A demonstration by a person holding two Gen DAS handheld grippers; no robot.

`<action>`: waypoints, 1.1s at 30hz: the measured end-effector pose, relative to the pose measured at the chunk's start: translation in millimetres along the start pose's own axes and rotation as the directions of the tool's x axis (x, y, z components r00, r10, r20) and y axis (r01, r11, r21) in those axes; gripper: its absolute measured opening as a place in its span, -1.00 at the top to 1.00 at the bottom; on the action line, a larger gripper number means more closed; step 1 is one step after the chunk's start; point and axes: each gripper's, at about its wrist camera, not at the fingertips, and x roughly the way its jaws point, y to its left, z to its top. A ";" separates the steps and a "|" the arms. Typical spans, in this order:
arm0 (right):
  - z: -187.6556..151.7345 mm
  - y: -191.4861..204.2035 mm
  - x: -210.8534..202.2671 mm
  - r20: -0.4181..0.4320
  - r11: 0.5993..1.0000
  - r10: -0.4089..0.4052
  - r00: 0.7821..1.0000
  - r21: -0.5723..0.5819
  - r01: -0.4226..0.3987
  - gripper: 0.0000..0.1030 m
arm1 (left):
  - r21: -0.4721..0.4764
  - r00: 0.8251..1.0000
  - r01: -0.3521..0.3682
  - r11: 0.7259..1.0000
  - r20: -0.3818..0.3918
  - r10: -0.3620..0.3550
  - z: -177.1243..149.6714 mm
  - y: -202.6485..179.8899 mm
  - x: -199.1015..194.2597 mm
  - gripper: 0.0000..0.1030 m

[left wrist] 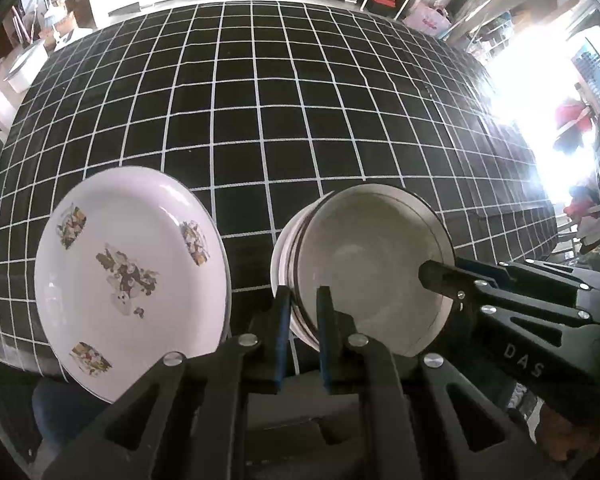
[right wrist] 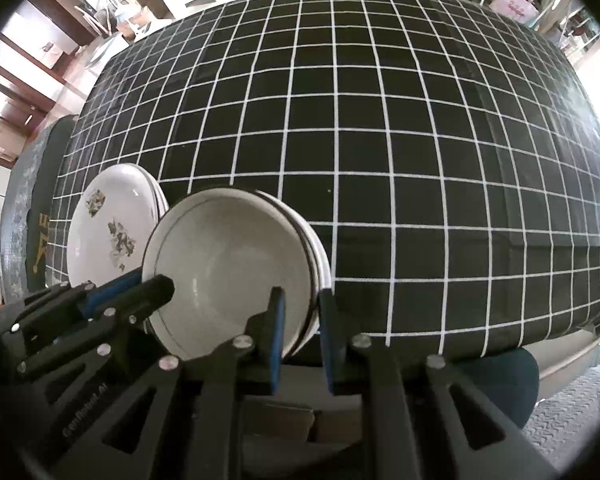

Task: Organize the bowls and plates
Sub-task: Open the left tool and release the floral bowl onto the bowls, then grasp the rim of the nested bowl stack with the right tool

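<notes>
A stack of white bowls with dark rim lines (left wrist: 364, 264) sits near the front edge of the table; it also shows in the right wrist view (right wrist: 236, 260). My left gripper (left wrist: 304, 320) is shut on the stack's left rim. My right gripper (right wrist: 302, 320) is shut on its right rim, and it also shows in the left wrist view (left wrist: 440, 276). A white plate with flower prints (left wrist: 128, 272) lies just left of the bowls on top of other plates; it also shows in the right wrist view (right wrist: 108, 224).
The table wears a black cloth with a white grid (left wrist: 280, 100), bare beyond the dishes. Its front edge runs just below the dishes (right wrist: 480, 344). Shelves and clutter stand behind the far edge.
</notes>
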 end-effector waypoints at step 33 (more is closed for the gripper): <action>-25.6 -29.5 -13.8 0.190 0.955 0.194 0.962 0.186 -0.229 -0.58 | -0.015 0.959 0.256 0.966 0.125 -0.253 -34.5 14.6 -16.8 -0.29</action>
